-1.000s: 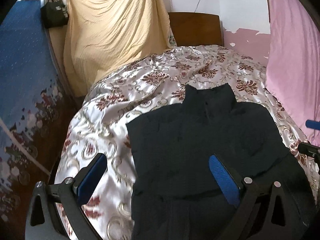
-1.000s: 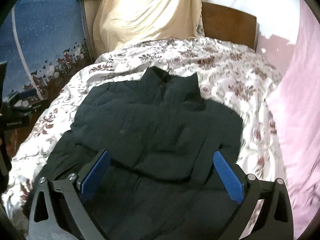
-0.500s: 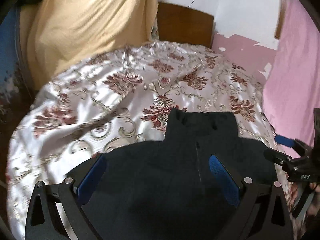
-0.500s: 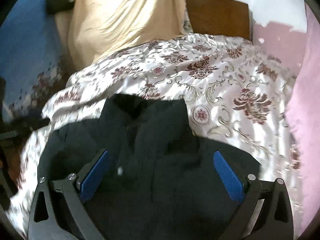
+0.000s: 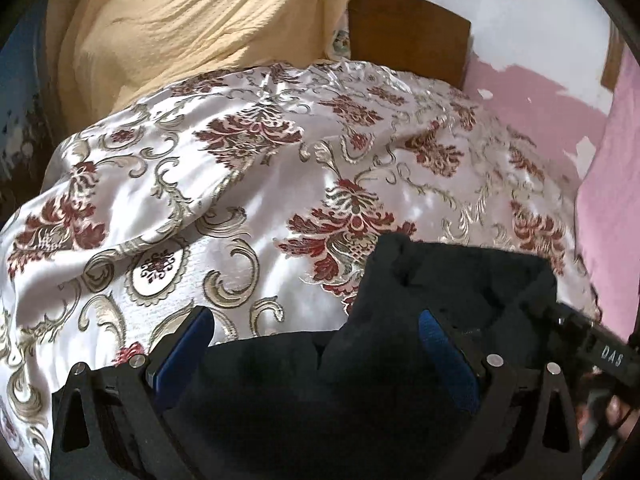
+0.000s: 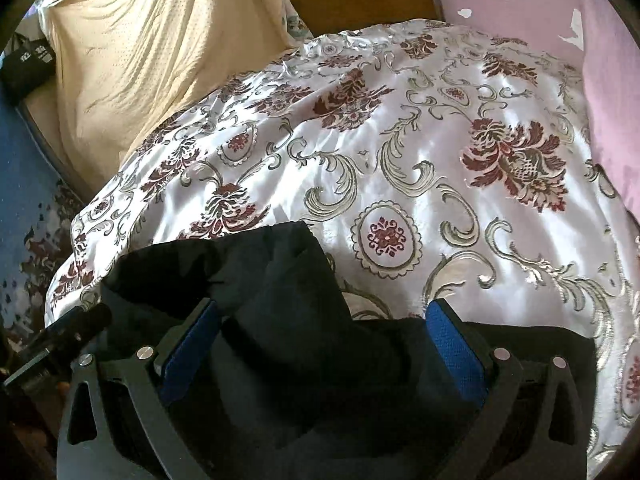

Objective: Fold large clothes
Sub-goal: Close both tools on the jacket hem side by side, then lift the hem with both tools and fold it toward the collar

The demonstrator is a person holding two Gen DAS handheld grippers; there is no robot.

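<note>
A black jacket [image 5: 440,280] lies flat on the bed with its stand-up collar toward the headboard. My left gripper [image 5: 312,320] hovers open low over the jacket's left shoulder edge, beside the collar. In the right wrist view the jacket [image 6: 260,272] shows collar and right shoulder. My right gripper [image 6: 322,308] stands wide over them, its jaws closing, with jacket fabric lying between the pads but not pinched. Each gripper shows at the edge of the other's view: the right gripper [image 5: 600,352] and the left gripper [image 6: 68,332].
A shiny white bedspread [image 5: 240,200] with red flowers covers the bed. Behind it are a yellow draped cloth [image 5: 180,20] and a wooden headboard [image 5: 408,28]. A pink cloth [image 5: 612,200] hangs along the right side. A black bag [image 6: 28,60] sits far left.
Both grippers have moved forward and down along the jacket, from over its body to its shoulders and collar. The jacket itself has not shifted.
</note>
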